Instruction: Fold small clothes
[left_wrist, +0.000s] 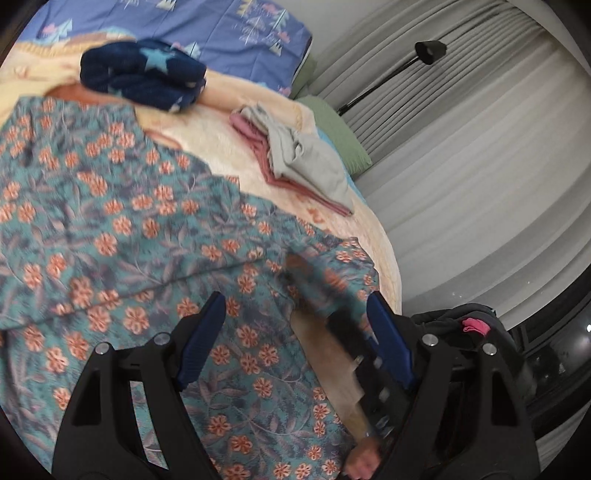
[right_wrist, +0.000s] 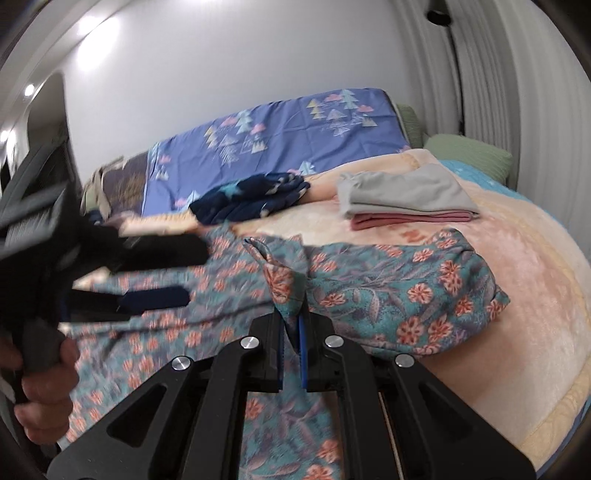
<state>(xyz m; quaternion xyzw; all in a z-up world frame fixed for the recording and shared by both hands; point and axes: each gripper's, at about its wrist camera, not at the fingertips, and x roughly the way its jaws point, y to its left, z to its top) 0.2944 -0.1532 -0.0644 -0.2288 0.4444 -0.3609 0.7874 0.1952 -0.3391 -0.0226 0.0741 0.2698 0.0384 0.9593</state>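
Note:
A teal garment with orange flowers (left_wrist: 110, 221) lies spread on the cream blanket (left_wrist: 221, 144) of a bed. My left gripper (left_wrist: 295, 299) hovers over its near edge, jaws wide apart, no cloth pinched between the blue pads. In the right wrist view my right gripper (right_wrist: 291, 321) is shut on a bunched fold of the floral garment (right_wrist: 406, 291), lifted off the blanket (right_wrist: 517, 332). The left gripper (right_wrist: 195, 273) shows blurred at the left, open, with a hand (right_wrist: 40, 369) on its handle. The right gripper (left_wrist: 354, 354) appears as a dark blur by my left gripper's right finger.
A folded grey and pink stack (left_wrist: 295, 162) (right_wrist: 406, 203) and a crumpled navy star garment (left_wrist: 144, 77) (right_wrist: 251, 195) lie farther up the bed. Behind are a blue tree-print duvet (right_wrist: 277, 133), a green pillow (left_wrist: 340, 136), pale curtains (left_wrist: 461, 166) and a black lamp (left_wrist: 430, 51).

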